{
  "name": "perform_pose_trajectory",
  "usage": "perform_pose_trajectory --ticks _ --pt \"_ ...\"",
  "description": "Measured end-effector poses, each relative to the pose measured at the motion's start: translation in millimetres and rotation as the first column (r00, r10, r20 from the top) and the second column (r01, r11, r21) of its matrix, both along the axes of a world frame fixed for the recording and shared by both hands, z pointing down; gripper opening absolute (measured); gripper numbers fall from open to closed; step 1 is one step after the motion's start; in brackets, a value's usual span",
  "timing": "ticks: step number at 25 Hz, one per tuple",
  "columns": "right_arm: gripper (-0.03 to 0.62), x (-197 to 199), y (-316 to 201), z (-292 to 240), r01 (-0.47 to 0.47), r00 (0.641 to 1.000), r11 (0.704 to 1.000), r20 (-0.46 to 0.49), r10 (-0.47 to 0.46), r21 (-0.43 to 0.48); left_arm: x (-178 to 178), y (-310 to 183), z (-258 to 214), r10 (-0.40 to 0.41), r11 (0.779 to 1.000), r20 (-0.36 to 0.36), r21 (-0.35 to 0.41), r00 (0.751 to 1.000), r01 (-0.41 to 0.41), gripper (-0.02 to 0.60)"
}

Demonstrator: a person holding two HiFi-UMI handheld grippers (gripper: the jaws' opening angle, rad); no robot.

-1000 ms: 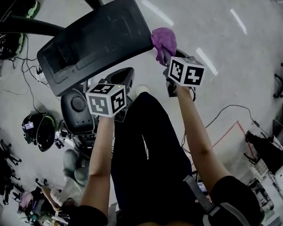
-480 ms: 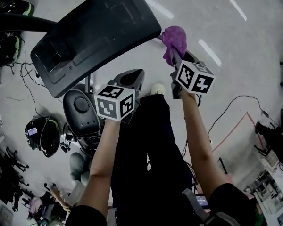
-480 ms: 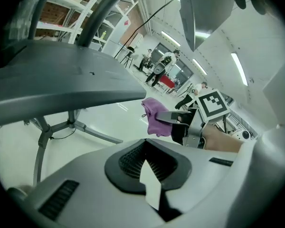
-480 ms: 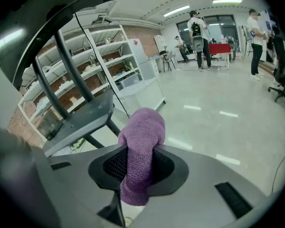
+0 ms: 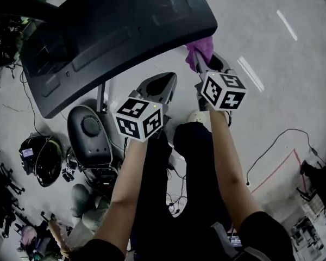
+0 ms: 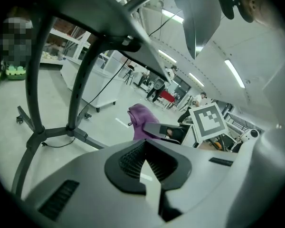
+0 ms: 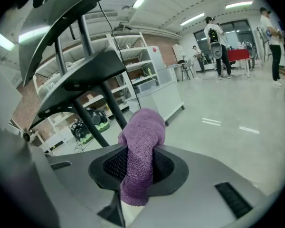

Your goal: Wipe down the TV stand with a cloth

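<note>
Dark helmets (image 5: 41,155) lie on the floor (image 5: 293,91) at the left, next to a rounded black housing (image 5: 88,130). Above them the TV stand (image 5: 114,31) spreads its broad dark panel across the top of the head view. In the left gripper view its thin legs (image 6: 75,96) rise from a base on the floor.

The left gripper (image 5: 162,84) hangs below the panel's lower edge, near the middle. Its jaws are drawn together to a narrow slit, with nothing between them.

Just to its right, the right gripper (image 5: 204,65) points up at the panel's right-hand corner. Its jaws are clamped on the purple cloth (image 5: 202,47), which bunches upward out of them and folds over at the top. The cloth sits at the panel's right edge and is partly hidden by it. Whether it presses on the surface cannot be told.

A thin cable (image 5: 271,145) trails over the floor farther right
</note>
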State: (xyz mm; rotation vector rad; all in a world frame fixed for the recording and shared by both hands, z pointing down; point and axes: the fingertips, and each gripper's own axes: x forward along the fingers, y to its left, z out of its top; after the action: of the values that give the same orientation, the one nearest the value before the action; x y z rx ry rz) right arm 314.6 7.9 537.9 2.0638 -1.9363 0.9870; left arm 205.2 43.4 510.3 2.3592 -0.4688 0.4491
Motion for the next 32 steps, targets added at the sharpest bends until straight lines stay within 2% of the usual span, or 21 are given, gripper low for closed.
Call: perform_pose_trajectory --ticks 3,7,10,14,17,19,22,25,27,30,32 --pt "0.107 -16.3 -23.0 36.7 0.06 0.998 0.995 -0.013 -0.06 0.077 5.6 -17.9 42.3 -0.061 0.996 -0.01 0.061 0.998 0.062 0.005" --pt "0.107 -31.0 -34.5 76.9 0.093 0.995 0.991 -0.025 -0.091 0.099 7.3 -35.6 82.6 -0.127 0.985 -0.055 0.109 0.99 0.133 0.005" --pt "0.107 -31.7 -46.8 81.4 0.11 0.994 0.99 -0.034 -0.107 0.088 4.3 -49.4 99.0 -0.176 0.973 -0.072 0.137 0.982 0.184 0.005" --pt "0.107 -33.6 -71.6 74.1 0.068 0.995 0.985 0.061 -0.078 0.156 4.6 -71.5 114.3 -0.22 0.966 -0.08 0.123 0.972 0.229 0.005" --pt "0.107 -42.7 -98.5 70.9 0.104 0.994 0.977 0.011 -0.108 0.188 3.6 -92.9 121.1 -0.24 0.957 -0.083 0.145 0.967 0.25 0.005" --pt "0.107 -50.7 -115.1 70.9 0.136 0.99 0.968 -0.005 -0.138 0.21 2.6 -103.8 130.6 -0.243 0.959 -0.086 0.126 0.966 0.252 0.005" --pt "0.107 -52.7 -140.7 69.9 0.148 0.987 0.952 0.027 -0.161 0.268 8.6 -124.2 136.5 -0.252 0.956 -0.135 0.121 0.958 0.268 0.005" --pt "0.107 -61.1 -162.3 64.1 0.176 0.98 0.932 0.036 -0.198 0.317 12.3 -143.3 133.4 -0.241 0.947 -0.162 0.176 0.957 0.268 0.005" --pt "0.107 -72.3 -172.1 62.7 0.219 0.973 0.918 -0.002 -0.232 0.33 7.2 -155.6 134.9 -0.254 0.933 -0.156 0.22 0.955 0.284 0.005" --pt "0.107 -89.2 -184.1 65.1 0.292 0.956 0.898 -0.068 -0.286 0.329 -3.9 -170.7 136.1 -0.284 0.919 -0.181 0.23 0.942 0.321 0.005" --pt "0.107 -102.7 -189.6 66.5 0.316 0.947 0.885 -0.055 -0.317 0.342 -17.0 -179.4 137.2 -0.296 0.913 -0.165 0.241 0.941 0.33 0.005"
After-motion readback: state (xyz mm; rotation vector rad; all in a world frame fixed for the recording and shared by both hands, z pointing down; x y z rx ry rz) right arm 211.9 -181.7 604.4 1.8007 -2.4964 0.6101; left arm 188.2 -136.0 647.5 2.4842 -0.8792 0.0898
